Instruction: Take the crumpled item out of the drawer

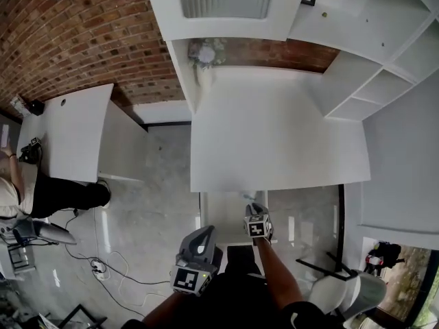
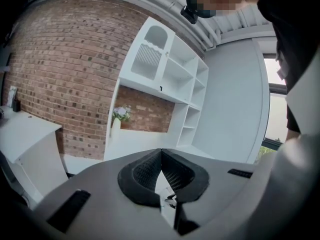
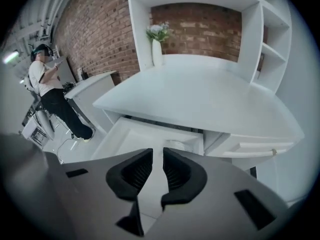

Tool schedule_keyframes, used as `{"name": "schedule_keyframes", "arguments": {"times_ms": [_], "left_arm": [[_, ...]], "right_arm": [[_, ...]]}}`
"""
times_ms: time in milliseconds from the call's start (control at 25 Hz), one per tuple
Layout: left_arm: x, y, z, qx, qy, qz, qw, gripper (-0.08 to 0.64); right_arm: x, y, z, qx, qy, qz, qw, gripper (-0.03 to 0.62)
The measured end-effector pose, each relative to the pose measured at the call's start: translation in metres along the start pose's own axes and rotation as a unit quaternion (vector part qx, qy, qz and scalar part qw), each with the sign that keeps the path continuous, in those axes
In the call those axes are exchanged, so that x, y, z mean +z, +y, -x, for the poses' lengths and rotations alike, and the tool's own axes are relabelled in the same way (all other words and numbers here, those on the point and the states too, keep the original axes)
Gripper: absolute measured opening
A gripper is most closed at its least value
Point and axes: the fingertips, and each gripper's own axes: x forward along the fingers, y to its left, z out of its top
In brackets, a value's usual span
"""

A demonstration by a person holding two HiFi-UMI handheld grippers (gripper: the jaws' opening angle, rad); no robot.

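White desk (image 1: pixel 274 129), brick wall (image 1: pixel 68 33), drawer (image 3: pixel 140 136) open. Left tool (image 2: pixel 161 152) closed; right tool (image 3: pixel 157 151) slightly apart, empty.

A study or small office: a white desk (image 1: pixel 274 136) with open shelves (image 1: pixel 384 81) on its right stands against a brick wall (image 1: pixel 62 33), a vase of flowers (image 3: pixel 157 51) at its far left, cables (image 1: pixel 103 267) trailing over the pale floor (image 1: pixel 158 204).

Grey left tool (image 2: pixel 160 159), right tool (image 3: pixel 158 159): black ribbed pads (image 3: pixel 176 174), square-marker cubes (image 1: pixel 257 229).
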Motion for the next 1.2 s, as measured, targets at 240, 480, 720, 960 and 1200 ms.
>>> {"name": "schedule_keyframes", "arguments": {"times_ms": [240,480,720,960,1200], "left_arm": [[-0.024,0.009,-0.035,0.007,0.024,0.003,0.9997,0.025],[-0.045,0.025,-0.047,0.021,0.050,0.011,0.9984,0.025],[-0.046,0.038,-0.057,0.034,0.038,0.039,0.9979,0.025],[-0.059,0.047,-0.055,0.046,0.050,0.046,0.9966,0.025],[-0.063,0.054,-0.046,0.053,0.049,0.040,0.9966,0.025]], "right_arm": [[-0.018,-0.025,-0.063,-0.005,0.059,0.006,0.998,0.126],[-0.040,-0.034,-0.106,-0.007,0.101,0.044,0.994,0.184],[-0.045,-0.042,-0.143,-0.019,0.127,0.058,0.990,0.201],[-0.057,-0.047,-0.171,-0.020,0.155,0.074,0.985,0.213],[-0.074,-0.045,-0.178,-0.017,0.187,0.077,0.979,0.105]]}}
